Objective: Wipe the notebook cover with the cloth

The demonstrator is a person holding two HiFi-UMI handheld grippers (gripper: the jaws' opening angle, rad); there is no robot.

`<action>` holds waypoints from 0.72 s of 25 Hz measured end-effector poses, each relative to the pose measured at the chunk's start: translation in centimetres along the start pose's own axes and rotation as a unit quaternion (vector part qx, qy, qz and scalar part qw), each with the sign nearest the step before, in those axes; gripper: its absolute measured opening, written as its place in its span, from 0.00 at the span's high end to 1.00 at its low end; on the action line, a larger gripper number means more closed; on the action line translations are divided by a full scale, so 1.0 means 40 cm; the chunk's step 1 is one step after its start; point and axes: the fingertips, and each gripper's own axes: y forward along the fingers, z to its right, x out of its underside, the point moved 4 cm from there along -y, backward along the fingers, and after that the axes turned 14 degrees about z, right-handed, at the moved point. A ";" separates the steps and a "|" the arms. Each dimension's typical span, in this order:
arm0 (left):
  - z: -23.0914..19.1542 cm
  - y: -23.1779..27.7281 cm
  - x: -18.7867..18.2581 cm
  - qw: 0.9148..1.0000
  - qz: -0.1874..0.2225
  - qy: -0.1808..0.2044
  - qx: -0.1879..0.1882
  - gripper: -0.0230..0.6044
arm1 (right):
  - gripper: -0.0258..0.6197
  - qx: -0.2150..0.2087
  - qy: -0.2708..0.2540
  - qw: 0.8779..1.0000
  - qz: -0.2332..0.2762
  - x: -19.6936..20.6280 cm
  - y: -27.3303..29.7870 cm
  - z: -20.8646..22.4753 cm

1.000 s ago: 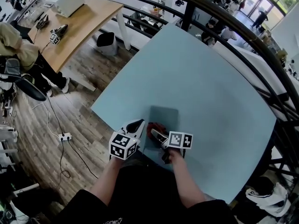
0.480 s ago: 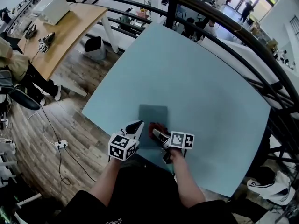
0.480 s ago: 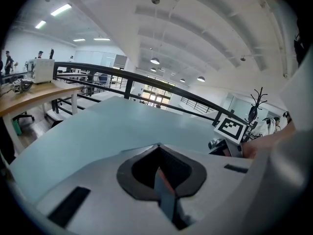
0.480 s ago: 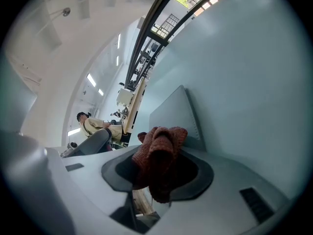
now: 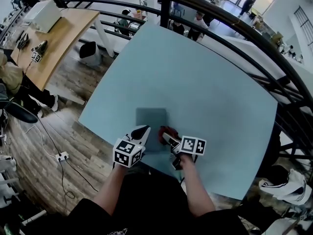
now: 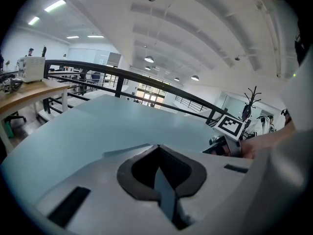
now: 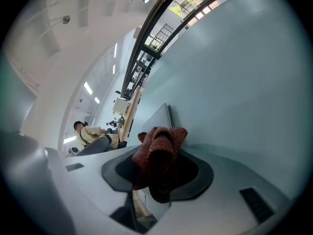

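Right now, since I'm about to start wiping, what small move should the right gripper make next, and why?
Probably sweep the right gripper leftward, dragging the cloth across the notebook. Its jaws clamp the cloth at the cover's near right edge, the rest of the cover lies bare, and the left gripper, shut, sits at the near left edge.
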 end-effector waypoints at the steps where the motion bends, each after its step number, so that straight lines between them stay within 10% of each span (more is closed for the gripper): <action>1: 0.003 0.004 -0.002 1.000 0.000 0.001 0.001 0.95 | 0.72 -0.001 0.001 1.000 0.002 -0.004 -0.004 0.000; 18: -0.024 -0.064 0.006 0.999 0.012 -0.010 -0.045 0.95 | 0.72 -0.055 -0.009 0.997 -0.061 0.092 0.039 -0.087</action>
